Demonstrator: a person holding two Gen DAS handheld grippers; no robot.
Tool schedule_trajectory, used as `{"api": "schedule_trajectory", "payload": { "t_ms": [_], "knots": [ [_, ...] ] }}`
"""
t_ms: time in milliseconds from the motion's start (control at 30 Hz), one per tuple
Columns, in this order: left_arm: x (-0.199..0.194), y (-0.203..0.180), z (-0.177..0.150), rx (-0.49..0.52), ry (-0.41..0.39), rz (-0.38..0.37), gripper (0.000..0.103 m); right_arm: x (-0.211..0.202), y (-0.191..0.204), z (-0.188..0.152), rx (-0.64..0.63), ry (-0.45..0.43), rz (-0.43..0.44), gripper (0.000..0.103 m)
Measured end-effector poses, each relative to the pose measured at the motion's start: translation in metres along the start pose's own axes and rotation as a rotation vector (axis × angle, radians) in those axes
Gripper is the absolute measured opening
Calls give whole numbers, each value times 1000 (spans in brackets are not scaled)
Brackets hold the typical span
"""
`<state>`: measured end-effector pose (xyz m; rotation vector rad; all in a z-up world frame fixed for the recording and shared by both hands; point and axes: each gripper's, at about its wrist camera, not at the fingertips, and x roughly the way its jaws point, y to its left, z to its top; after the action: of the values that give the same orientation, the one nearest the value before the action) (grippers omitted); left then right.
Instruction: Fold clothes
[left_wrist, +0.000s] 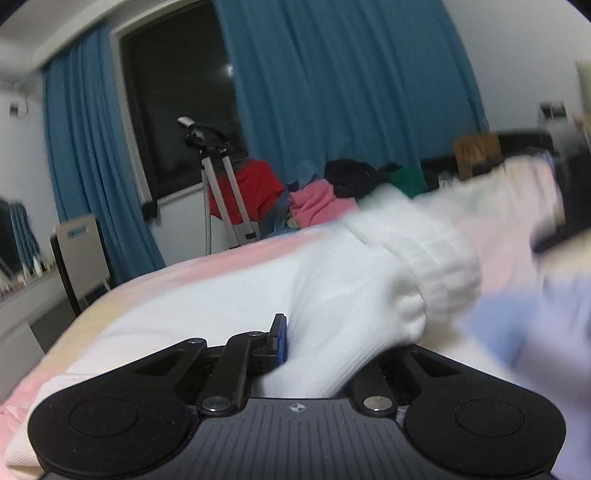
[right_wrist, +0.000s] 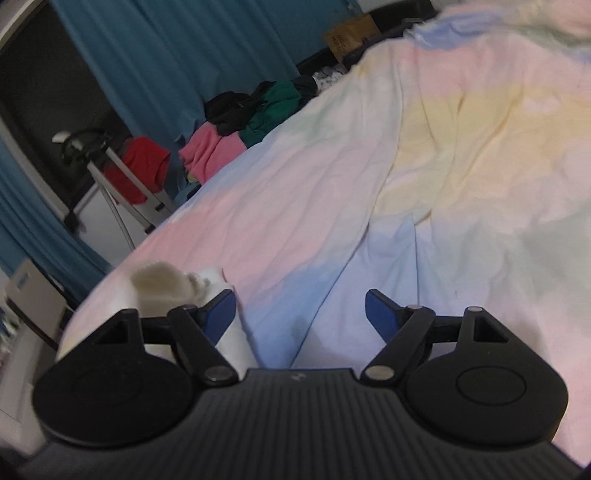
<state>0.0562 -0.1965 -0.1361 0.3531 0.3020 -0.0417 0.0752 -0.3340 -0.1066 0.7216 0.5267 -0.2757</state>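
Note:
A white ribbed sock (left_wrist: 369, 295) fills the middle of the left wrist view. My left gripper (left_wrist: 317, 350) is shut on the sock and holds it just above the pastel bedsheet (left_wrist: 221, 266); only its left fingertip (left_wrist: 279, 339) shows, the sock hides the other. The sock's far end reaches toward my right gripper, a dark blur at the right edge (left_wrist: 565, 221). In the right wrist view my right gripper (right_wrist: 300, 314) is open over the bedsheet (right_wrist: 443, 147). A white sock (right_wrist: 173, 284) lies just left of its left finger (right_wrist: 221, 310).
A pile of pink, black and green clothes (left_wrist: 332, 195) lies at the far edge of the bed, also in the right wrist view (right_wrist: 240, 136). A metal stand (left_wrist: 221, 192) with a red garment, blue curtains (left_wrist: 332, 81) and a dark window stand behind. A cardboard box (left_wrist: 476, 151) sits at the back right.

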Motion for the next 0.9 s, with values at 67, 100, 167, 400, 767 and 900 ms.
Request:
{"api": "schedule_trajectory", "payload": {
  "t_ms": [67, 100, 167, 400, 767, 900],
  "knots": [
    [4, 2, 3, -3, 4, -24, 19, 1, -3, 0, 37, 19, 51, 80],
    [4, 3, 5, 1, 8, -38, 21, 2, -5, -1, 55, 28, 77, 80],
    [9, 10, 10, 24, 29, -60, 53, 4, -5, -2, 98, 54, 151, 80],
    [5, 64, 16, 40, 128, -143, 84, 17, -2, -15, 281, 211, 466, 80],
    [-16, 161, 9, -64, 271, -242, 89, 37, 33, -34, 238, 358, 556, 80],
    [-19, 186, -5, -171, 289, -210, 90, 47, 55, -37, 117, 330, 500, 80]
  ]
}}
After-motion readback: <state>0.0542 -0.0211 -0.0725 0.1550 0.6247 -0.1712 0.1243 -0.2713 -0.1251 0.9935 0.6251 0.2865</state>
